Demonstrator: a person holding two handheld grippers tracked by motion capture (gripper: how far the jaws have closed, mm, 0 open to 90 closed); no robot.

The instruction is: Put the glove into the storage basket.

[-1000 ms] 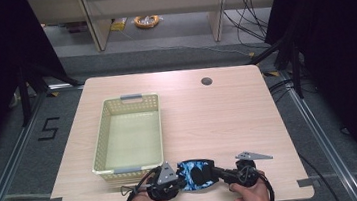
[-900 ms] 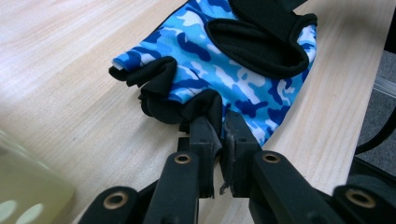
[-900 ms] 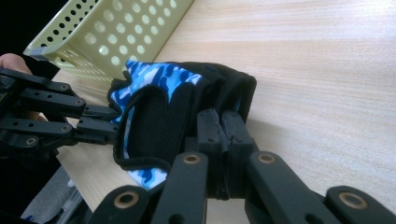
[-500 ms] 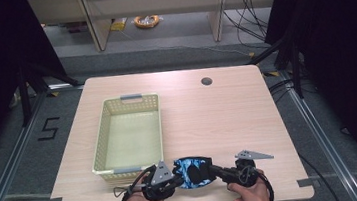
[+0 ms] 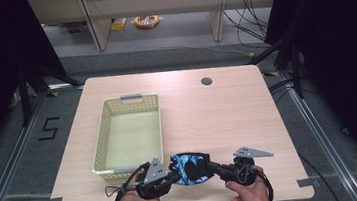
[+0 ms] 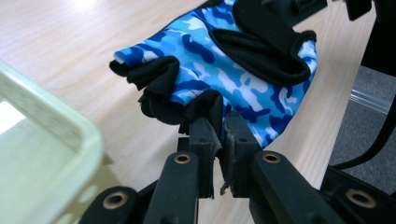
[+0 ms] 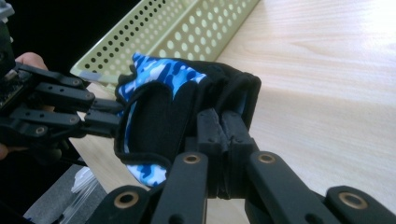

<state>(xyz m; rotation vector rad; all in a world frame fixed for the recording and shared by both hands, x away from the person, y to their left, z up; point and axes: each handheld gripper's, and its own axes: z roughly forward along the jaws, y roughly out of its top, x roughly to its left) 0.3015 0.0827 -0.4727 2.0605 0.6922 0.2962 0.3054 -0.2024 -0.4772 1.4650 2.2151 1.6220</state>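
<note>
Both hand-held grippers, left [image 5: 173, 174] and right [image 5: 212, 167], are clamped on the blue camouflage glove [image 5: 189, 167], held at the counter's [image 5: 228, 110] six o'clock edge. Judged next: carry it toward eleven o'clock, over the basket [image 5: 129, 136], then release.

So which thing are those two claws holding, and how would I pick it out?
Start at the pale wooden table and find the yellow-green perforated basket on its left half. Just right of the basket's near corner, at the table's front edge, a fingerless glove hangs pinched between the two claws. It alone is soft fabric, blue camouflage with black trim.
</note>
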